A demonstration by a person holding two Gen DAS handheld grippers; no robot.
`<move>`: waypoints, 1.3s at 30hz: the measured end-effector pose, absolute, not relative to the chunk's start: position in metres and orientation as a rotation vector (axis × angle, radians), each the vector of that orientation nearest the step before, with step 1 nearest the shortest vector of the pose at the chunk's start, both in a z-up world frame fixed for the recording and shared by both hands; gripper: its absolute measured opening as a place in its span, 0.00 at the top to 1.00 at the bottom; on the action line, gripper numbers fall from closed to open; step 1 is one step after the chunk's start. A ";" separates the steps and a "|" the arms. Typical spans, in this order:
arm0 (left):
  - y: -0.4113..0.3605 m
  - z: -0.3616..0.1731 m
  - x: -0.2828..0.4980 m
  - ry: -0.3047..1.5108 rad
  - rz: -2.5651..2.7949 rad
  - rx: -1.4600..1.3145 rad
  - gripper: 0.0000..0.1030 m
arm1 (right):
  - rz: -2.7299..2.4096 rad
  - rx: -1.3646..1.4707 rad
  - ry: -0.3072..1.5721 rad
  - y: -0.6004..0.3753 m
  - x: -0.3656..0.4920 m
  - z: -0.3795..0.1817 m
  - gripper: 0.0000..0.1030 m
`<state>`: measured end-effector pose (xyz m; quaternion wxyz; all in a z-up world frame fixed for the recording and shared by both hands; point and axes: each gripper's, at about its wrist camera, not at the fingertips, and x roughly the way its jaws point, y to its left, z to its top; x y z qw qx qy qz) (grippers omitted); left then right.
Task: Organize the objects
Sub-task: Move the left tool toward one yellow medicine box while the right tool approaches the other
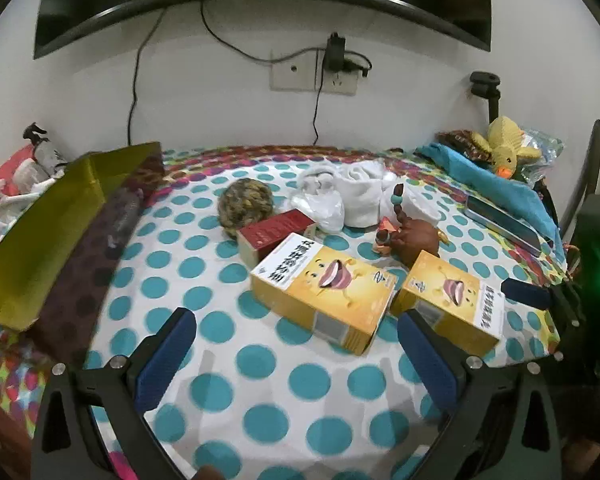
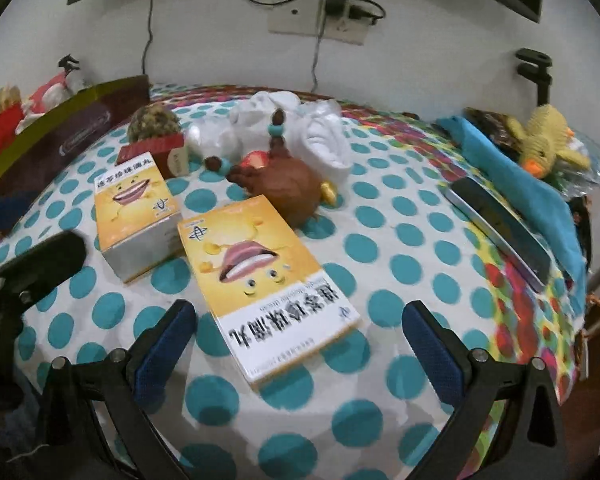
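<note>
Hovering both grippers over the bench point(image 1: 260, 392), polka-dot cloth on it. Going L to R: far left there's an open gold-lined box point(image 1: 52, 232), then a woven ball point(image 1: 244, 204) w/ a red box point(image 1: 272, 236) just in front of it. My left gripper point(image 1: 296, 356) has its jaws spread wide, nothing between them, and a yellow box point(image 1: 320, 292) sits just ahead of it. Second yellow box point(image 2: 260, 292) lies right next to that one, straight ahead of my right gripper point(image 2: 300, 344), jaws also spread and empty. Behind the boxes: white cloth point(image 2: 324, 140) and a brown toy point(image 2: 292, 192). Far right there's a phone point(image 2: 500, 232), teal cloth point(image 2: 540, 200) & a knitted duck point(image 2: 544, 148).
</note>
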<state>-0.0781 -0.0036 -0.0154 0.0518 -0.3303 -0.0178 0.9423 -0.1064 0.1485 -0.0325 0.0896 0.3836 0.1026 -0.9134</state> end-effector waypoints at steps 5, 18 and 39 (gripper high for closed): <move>0.005 -0.021 -0.093 -0.030 2.831 -1.028 0.00 | -2.649 1.115 0.235 0.150 -0.110 -0.033 0.35; 0.002 -0.020 -0.121 -0.023 2.681 -1.120 0.00 | -2.644 1.122 0.153 0.169 -0.090 -0.027 0.45; 0.016 -0.027 -0.130 0.147 2.636 -1.157 0.99 | -2.665 1.101 0.102 0.178 -0.075 -0.017 0.44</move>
